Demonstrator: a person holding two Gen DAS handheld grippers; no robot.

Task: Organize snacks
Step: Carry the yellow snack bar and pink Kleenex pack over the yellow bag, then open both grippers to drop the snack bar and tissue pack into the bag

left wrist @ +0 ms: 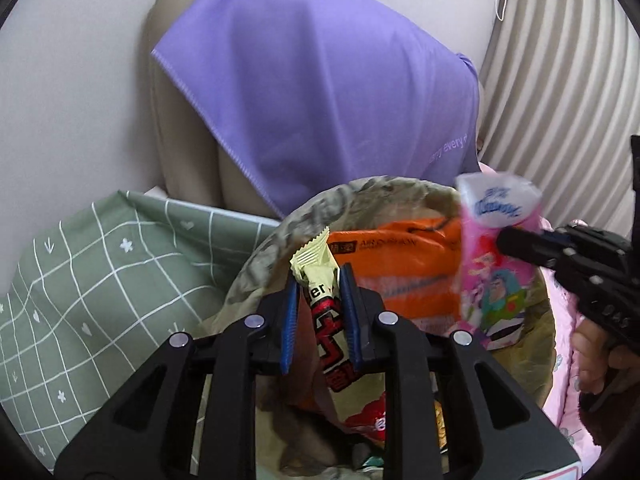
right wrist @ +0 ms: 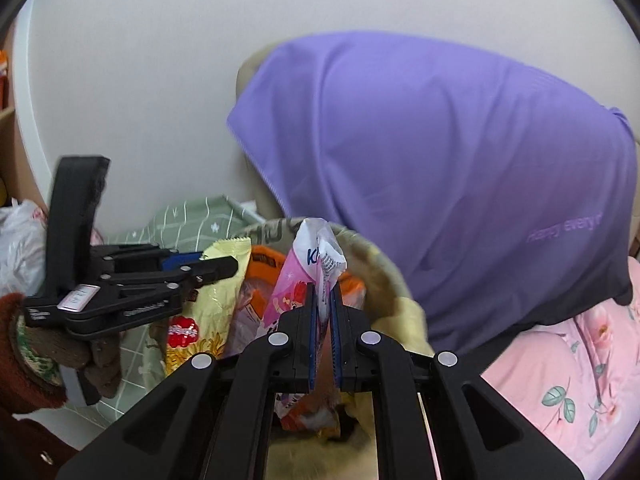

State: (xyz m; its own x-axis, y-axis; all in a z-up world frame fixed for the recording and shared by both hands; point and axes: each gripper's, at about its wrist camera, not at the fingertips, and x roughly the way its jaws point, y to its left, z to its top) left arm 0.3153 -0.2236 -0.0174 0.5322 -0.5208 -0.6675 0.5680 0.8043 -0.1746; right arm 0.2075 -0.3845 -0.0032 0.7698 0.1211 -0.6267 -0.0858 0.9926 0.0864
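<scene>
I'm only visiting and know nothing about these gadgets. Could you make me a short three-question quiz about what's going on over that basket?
1. True or false: the left gripper is empty.
2. What does the right gripper hold? A) a pink cartoon packet B) an orange bag C) a purple cloth
3. What lies draped over the beige seat behind the basket?

Key:
1. False: it is clamped on a pale yellow snack packet.
2. A: the pink cartoon packet.
3. A purple cloth.
</scene>
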